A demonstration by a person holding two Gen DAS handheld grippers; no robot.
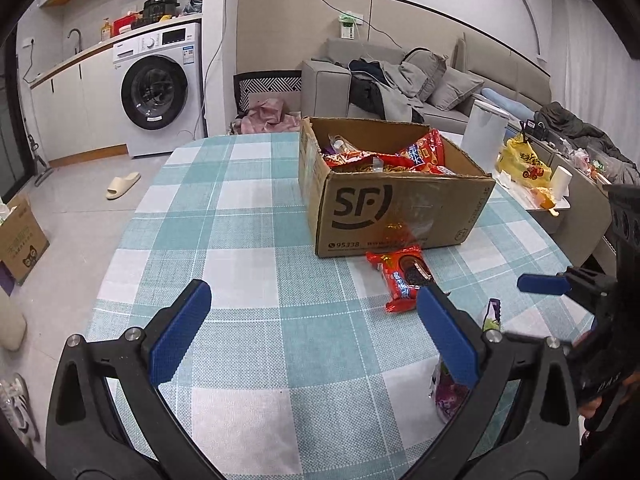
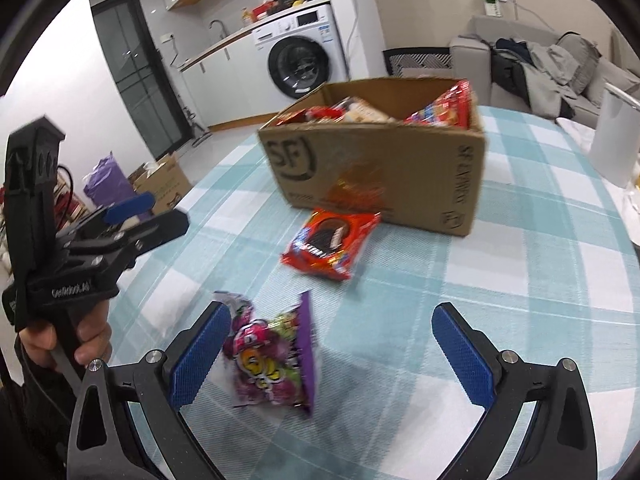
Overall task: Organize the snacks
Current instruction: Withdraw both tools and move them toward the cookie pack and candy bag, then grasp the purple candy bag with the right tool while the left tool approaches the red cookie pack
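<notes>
An open cardboard SF box (image 1: 400,208) (image 2: 380,160) stands on the checked tablecloth (image 1: 248,208), with several red snack bags inside. A red cookie packet (image 1: 404,276) (image 2: 332,240) lies flat just in front of it. A purple candy bag (image 2: 272,360) (image 1: 452,392) lies nearer, between my right gripper's fingers and close to the left pad. My right gripper (image 2: 332,356) is open low over the cloth. My left gripper (image 1: 314,332) is open over bare cloth, left of both packets, with nothing between its fingers. A hand (image 2: 92,336) holds it.
A white cylindrical container (image 1: 486,136) (image 2: 616,140) stands at the table's far right, beside a yellow bag (image 1: 524,164). Beyond the table are a sofa (image 1: 400,80) and a washing machine (image 1: 160,92). A cardboard box (image 1: 20,240) sits on the floor at left.
</notes>
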